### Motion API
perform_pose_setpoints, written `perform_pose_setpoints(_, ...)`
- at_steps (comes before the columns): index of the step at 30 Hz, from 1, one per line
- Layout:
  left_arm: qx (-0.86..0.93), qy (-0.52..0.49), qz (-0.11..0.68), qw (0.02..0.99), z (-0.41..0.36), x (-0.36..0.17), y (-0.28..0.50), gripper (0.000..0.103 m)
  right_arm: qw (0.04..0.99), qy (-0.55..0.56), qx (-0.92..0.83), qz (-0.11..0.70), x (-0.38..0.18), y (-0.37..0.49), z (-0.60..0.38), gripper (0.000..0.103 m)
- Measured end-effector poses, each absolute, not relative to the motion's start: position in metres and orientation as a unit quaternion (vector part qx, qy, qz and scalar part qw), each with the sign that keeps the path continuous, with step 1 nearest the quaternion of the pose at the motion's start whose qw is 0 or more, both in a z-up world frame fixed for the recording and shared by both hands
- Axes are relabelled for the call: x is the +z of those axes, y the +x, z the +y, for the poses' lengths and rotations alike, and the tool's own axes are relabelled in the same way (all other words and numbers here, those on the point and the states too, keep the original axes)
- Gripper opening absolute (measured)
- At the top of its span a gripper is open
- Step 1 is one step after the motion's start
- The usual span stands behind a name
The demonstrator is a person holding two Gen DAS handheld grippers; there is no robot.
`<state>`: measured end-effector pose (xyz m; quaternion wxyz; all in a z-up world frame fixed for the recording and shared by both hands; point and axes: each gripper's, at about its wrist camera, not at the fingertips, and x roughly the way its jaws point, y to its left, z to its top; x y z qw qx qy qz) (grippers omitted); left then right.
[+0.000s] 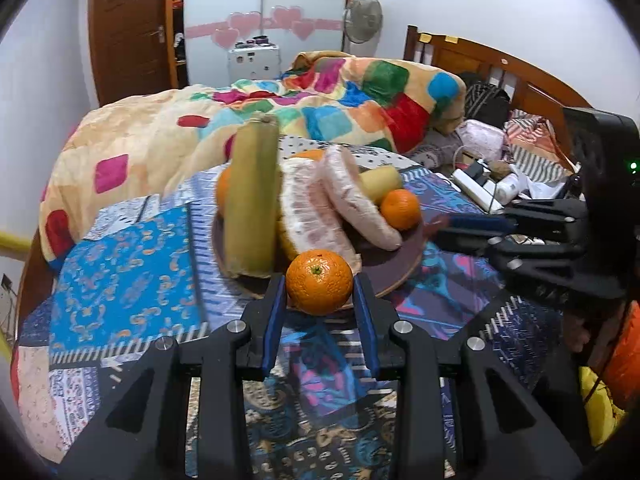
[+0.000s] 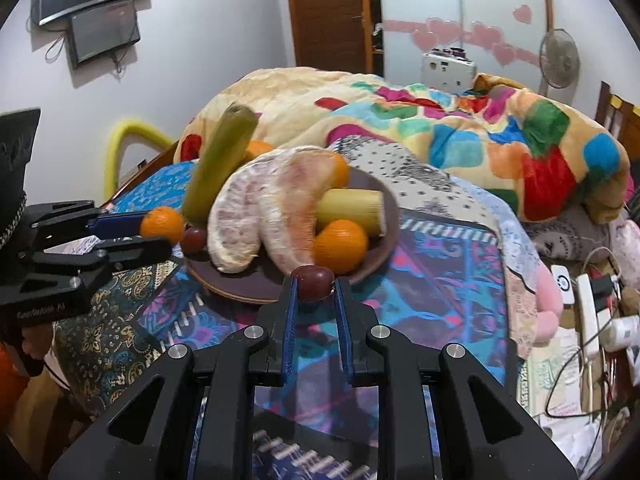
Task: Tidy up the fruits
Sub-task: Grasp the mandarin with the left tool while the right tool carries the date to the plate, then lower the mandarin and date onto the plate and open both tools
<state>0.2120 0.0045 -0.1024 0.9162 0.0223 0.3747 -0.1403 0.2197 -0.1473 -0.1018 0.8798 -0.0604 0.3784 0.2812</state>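
1. Bedroom setting: a patchwork bedspread [image 1: 132, 276] covers the bed, a bright checked blanket [image 1: 328, 100] is heaped behind, and a brown plate [image 2: 384, 216] of fruit sits on the spread.
2. On the plate lie two peeled pomelo segments [image 2: 260, 216], two yellow-green cane-like pieces [image 1: 252, 200], several oranges and a dark grape [image 2: 194, 240] at its left edge in the right wrist view.
3. Left gripper [image 1: 320, 284] is clamped on a mandarin orange [image 1: 319, 282], blue pads pressing both sides, held just in front of the plate's near rim.
4. Right gripper [image 2: 314, 284] is closed on a dark red grape [image 2: 313, 282], pinched at the fingertips, also at the near rim.
5. Step in hand, as I judge it: both fruits are gripped and being carried, either onto the plate or off it; the pictures alone do not settle which.
6. Next move calls for a steady hold on both, and a gentle squeeze on the soft grape.
7. Room is tight on the plate: pomelo and the upright cane piece crowd the centre. Open bedspread lies near and to the left; cables and a power strip [image 2: 586, 312] clutter the right.
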Motion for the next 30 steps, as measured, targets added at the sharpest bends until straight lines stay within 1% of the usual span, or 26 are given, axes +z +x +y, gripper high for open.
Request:
perform_pose_setpoints(15, -0.151, 0.047, 0.386, 0.909, -0.015, -0.118, 0.225, 0.034, 0.871, -0.090, 0.293, 0.384, -0.111, 0.225, -0.127, 0.017)
perform_pose_setpoints(18, -0.150, 0.049, 0.386, 0.909, -0.015, -0.118, 0.225, 0.038, 0.870, -0.090, 0.294, 0.385, -0.111, 0.225, -0.125, 0.021)
perform_pose_setpoints(20, -0.148, 0.049, 0.384, 0.910, -0.014, -0.117, 0.225, 0.045, 0.871, -0.089, 0.292, 0.385, -0.111, 0.225, -0.125, 0.025)
perform_pose_setpoints(21, -0.147, 0.048, 0.383, 0.911, -0.013, -0.118, 0.224, 0.045, 0.871, -0.089, 0.293, 0.384, -0.110, 0.224, -0.125, 0.026)
perform_pose_setpoints(30, -0.139, 0.030, 0.368, 0.919, -0.004, -0.106, 0.211, 0.046, 0.882, -0.069, 0.288, 0.367, -0.095, 0.218, -0.136, 0.026)
